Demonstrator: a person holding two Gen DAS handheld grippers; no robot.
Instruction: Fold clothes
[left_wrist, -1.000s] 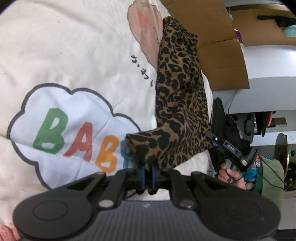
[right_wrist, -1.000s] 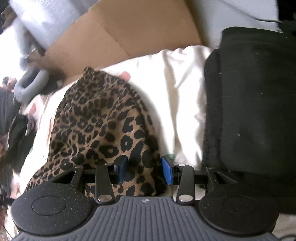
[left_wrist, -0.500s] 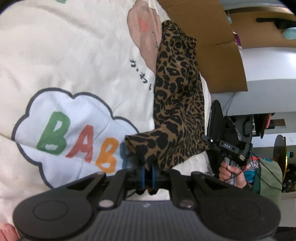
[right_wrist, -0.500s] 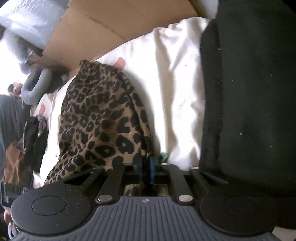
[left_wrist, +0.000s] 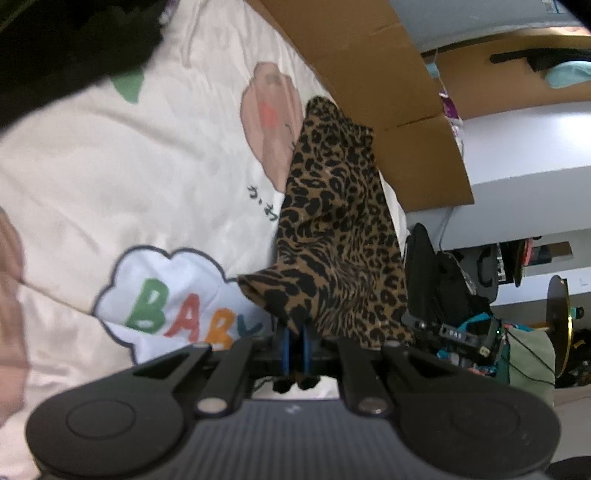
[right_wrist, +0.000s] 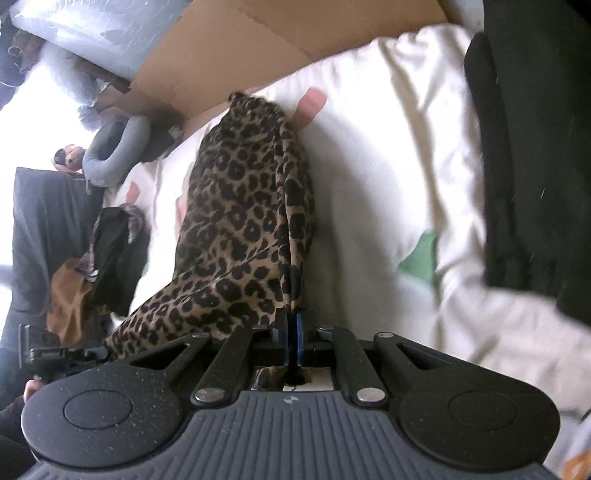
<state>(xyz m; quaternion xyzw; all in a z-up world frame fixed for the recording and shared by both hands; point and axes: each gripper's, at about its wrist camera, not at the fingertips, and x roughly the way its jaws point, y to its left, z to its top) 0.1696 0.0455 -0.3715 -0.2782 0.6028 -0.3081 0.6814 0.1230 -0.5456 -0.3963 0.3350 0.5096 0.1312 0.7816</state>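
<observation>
Leopard garment (left_wrist: 332, 229) pinched by both tongs

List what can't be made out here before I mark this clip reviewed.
- Left wrist view: the left claw tips, buried in the leopard-print garment.
- Both views: what kind of garment it is; it's bunched.
- Right wrist view: the black fabric, cut off by the edge.
- Right wrist view: the right claw grip point, covered by cloth.
</observation>
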